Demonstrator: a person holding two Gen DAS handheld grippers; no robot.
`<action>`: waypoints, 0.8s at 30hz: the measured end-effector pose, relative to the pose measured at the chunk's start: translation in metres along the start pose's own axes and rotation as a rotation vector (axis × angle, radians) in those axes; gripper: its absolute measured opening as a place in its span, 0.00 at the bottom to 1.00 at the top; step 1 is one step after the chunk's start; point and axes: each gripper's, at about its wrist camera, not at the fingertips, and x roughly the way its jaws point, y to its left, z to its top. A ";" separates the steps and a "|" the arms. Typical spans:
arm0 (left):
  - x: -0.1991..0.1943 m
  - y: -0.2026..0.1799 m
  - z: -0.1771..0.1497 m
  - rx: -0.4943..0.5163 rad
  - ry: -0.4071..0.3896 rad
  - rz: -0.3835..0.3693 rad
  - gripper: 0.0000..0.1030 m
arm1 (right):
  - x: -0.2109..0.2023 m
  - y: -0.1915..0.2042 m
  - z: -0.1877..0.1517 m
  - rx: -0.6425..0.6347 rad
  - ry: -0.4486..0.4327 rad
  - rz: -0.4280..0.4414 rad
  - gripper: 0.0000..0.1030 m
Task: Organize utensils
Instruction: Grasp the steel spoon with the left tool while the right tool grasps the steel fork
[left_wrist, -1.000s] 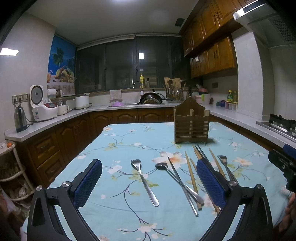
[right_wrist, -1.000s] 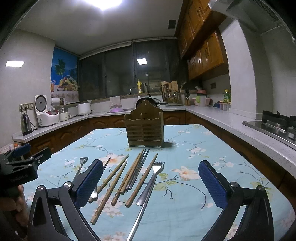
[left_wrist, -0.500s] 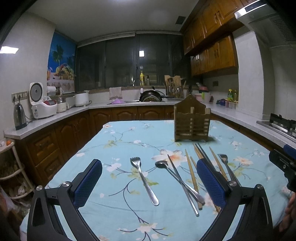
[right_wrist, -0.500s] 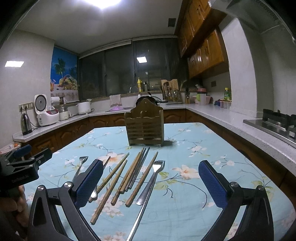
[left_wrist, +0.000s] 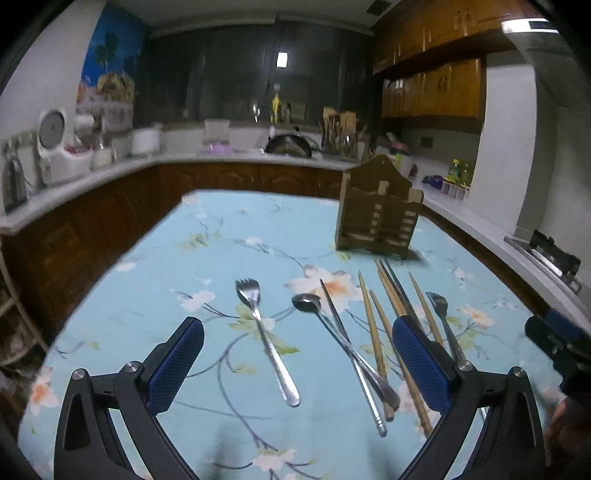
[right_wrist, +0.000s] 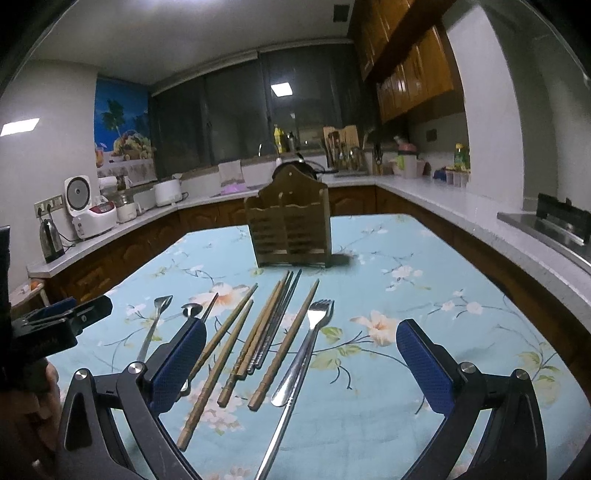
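We are at the very start of sorting: nothing has been picked up, and every utensil lies loose on the floral tablecloth (left_wrist: 155, 295) in front of the wooden utensil holder (right_wrist: 290, 225), which stands upright near the far end of the table and looks empty from here. Our left gripper (left_wrist: 297, 354) hangs with its jaws spread wide and holding nothing, lined up over the lone fork (left_wrist: 264, 332), with the spoon (left_wrist: 332, 332) and a steel chopstick crossing just to its right. Our right gripper (right_wrist: 301, 354) is likewise wide apart and empty, above the wooden chopsticks (right_wrist: 236, 332), the steel chopsticks (right_wrist: 275, 325) and a second fork (right_wrist: 308, 339). We judge that the next move is to lower one gripper onto a single handle, close on it, and carry it to a holder compartment; the fork lying apart seems the easiest first grab, since the chopsticks lie touching and overlapping.
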 end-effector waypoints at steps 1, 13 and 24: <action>0.006 0.004 0.006 -0.022 0.029 -0.020 0.99 | 0.004 -0.001 0.003 0.001 0.017 0.007 1.00; 0.092 0.023 0.062 -0.059 0.319 -0.112 0.72 | 0.084 -0.023 0.031 0.089 0.269 0.027 0.67; 0.166 0.011 0.064 -0.036 0.489 -0.135 0.36 | 0.157 -0.034 0.028 0.104 0.475 0.006 0.44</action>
